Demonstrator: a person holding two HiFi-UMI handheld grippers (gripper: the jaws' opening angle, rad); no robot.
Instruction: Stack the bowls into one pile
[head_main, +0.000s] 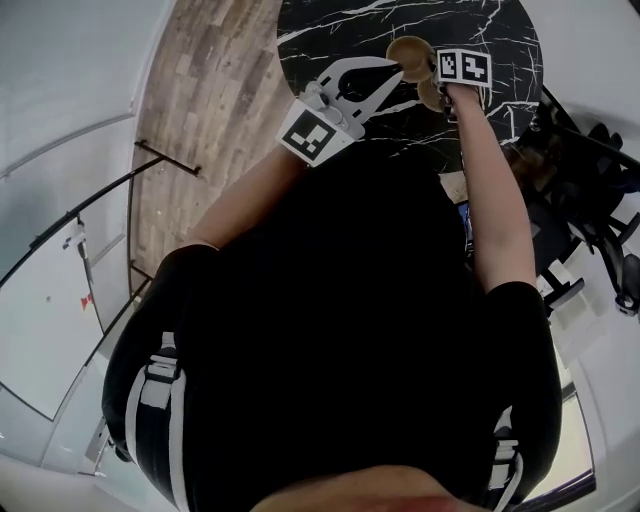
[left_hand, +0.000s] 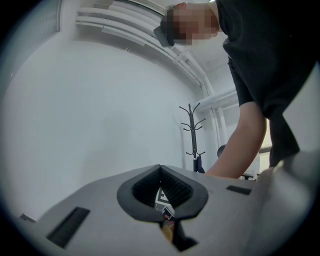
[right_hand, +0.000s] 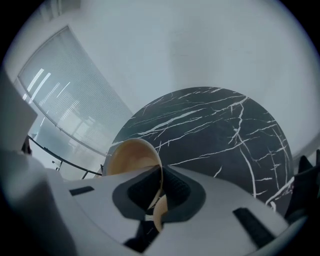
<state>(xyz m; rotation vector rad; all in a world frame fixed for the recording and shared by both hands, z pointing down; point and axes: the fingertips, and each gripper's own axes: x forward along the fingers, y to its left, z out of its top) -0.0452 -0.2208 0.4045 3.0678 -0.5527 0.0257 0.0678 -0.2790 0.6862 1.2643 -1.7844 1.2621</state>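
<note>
A tan bowl (head_main: 410, 52) hangs tilted above the near part of the round black marble table (head_main: 330, 30). My right gripper (head_main: 445, 80) points steeply down and is shut on its rim. In the right gripper view the thin rim of the bowl (right_hand: 132, 155) runs between the dark pads of the right gripper (right_hand: 160, 172). A second tan bowl (head_main: 432, 95) shows partly below the right marker cube. My left gripper (head_main: 397, 68) points level at the lifted bowl, tips together beside it and holding nothing. The left gripper (left_hand: 160, 170) shows the right cube through its hole.
The marble table (right_hand: 210, 125) shows white veins and nothing else on its far part. Wooden floor (head_main: 200, 90) and a black rail (head_main: 165, 160) lie to the left. Dark chairs and gear (head_main: 590, 180) crowd the right. A coat rack (left_hand: 192, 135) stands by the wall.
</note>
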